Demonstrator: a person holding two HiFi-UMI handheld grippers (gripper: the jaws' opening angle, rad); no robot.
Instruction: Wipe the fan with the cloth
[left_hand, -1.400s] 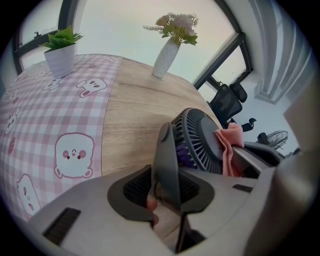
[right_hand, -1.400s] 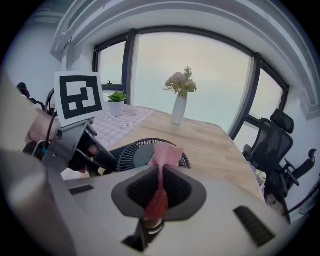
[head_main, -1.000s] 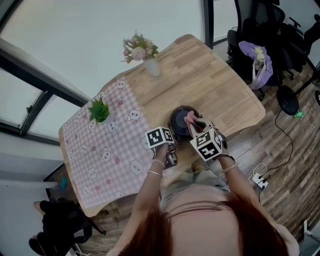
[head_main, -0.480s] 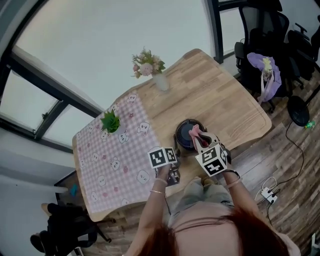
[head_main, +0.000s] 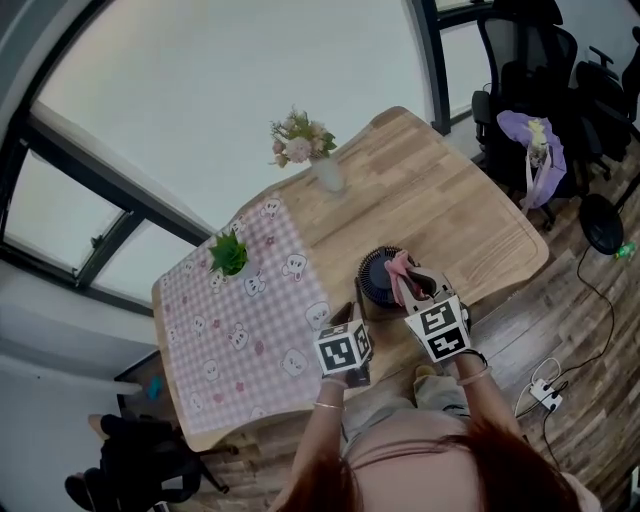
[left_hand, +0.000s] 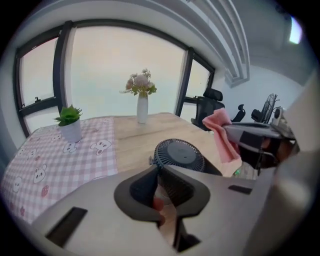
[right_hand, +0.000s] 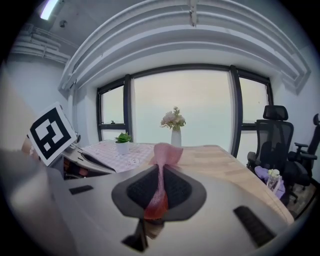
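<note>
Cloth (head_main: 399, 268) to fan (head_main: 378, 280)
R tongs (right_hand: 159, 199) clenched on cloth, L tongs (left_hand: 163, 196) parted, empty; I'd steady fan w/ L, wipe its top lightly

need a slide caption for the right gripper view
Right gripper shut on a pink cloth, with the wooden table and a vase of flowers beyond.

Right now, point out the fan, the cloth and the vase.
fan (left_hand: 179, 153), left gripper view, top grille.
cloth (right_hand: 167, 152), right gripper view, bunched top.
vase (head_main: 328, 176), head view, white body.
</note>
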